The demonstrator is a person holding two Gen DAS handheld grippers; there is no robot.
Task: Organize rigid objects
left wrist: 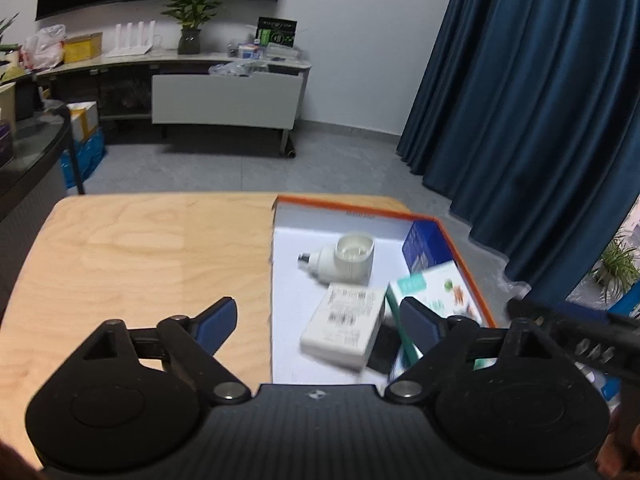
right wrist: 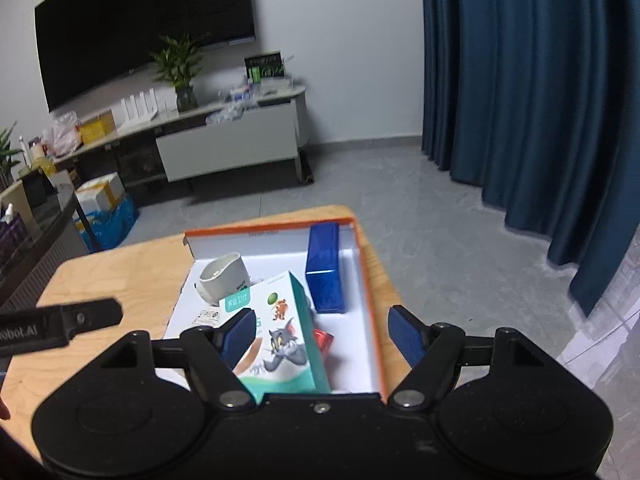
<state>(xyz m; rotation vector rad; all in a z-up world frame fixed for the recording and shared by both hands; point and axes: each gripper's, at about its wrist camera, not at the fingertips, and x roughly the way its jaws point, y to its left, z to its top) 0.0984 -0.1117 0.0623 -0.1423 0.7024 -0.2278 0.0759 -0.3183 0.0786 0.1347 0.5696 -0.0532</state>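
Jaws on the left gripper (left wrist: pixel 318 322) and right gripper (right wrist: pixel 322 332) are spread wide, nothing gripped, both held over the tray (right wrist: pixel 370 280) of boxes.

In the left wrist view the white box (left wrist: pixel 343 330) and the teal carton (left wrist: pixel 434 292) are blurred, so their print cannot be read. The left tool (left wrist: pixel 322 322) hides the carton's near end and part of a dark thing (left wrist: pixel 382 350) too unclear to name. In the right wrist view the carton (right wrist: pixel 280 332) hides most of a red thing (right wrist: pixel 325 340) and part of the white plug (right wrist: pixel 224 278). The worktop (right wrist: pixel 120 272) is cut off at the left edge.
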